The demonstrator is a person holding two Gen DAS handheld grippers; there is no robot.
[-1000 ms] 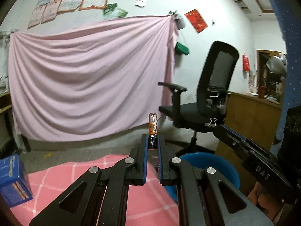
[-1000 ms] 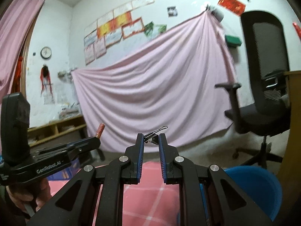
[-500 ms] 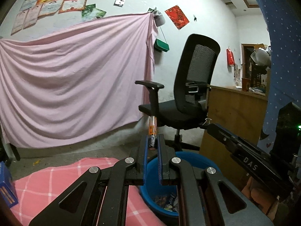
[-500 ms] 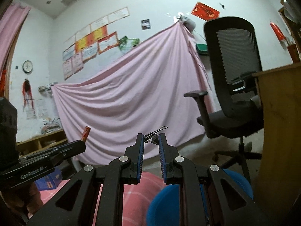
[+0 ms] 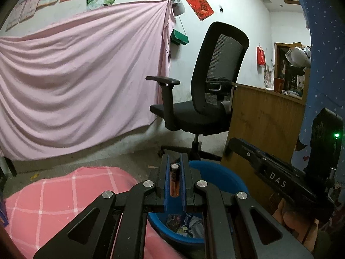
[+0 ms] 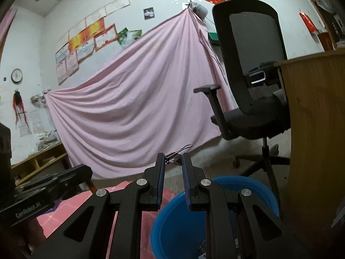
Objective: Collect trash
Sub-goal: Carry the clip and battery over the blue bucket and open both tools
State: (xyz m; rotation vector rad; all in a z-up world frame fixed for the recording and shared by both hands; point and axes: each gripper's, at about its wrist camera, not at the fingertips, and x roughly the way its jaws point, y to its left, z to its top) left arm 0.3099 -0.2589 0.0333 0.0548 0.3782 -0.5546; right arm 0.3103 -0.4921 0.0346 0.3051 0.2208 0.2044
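My left gripper (image 5: 174, 161) is shut on an orange battery (image 5: 174, 182), which lies low between the blue pads with its dark end up. It hangs over the near rim of a blue bin (image 5: 224, 173) that has wrappers and scraps at its bottom. My right gripper (image 6: 173, 159) is shut on a black binder clip (image 6: 175, 156) whose wire handles stick out past the fingertips. In the right wrist view the blue bin (image 6: 248, 180) sits just below and ahead. The right gripper (image 5: 278, 180) also shows at the right of the left wrist view, and the left gripper (image 6: 45, 191) at the lower left of the right wrist view.
A black office chair (image 5: 207, 108) stands behind the bin, and a wooden desk (image 5: 265, 118) is close on its right. A pink checked cloth (image 5: 60, 196) covers the surface left of the bin. A pink sheet (image 5: 82, 75) hangs on the far wall.
Both views have swung right and dipped, bringing the blue bin in under the fingers. The battery, which stood upright above the left fingertips, now sits tipped lower between the pads.
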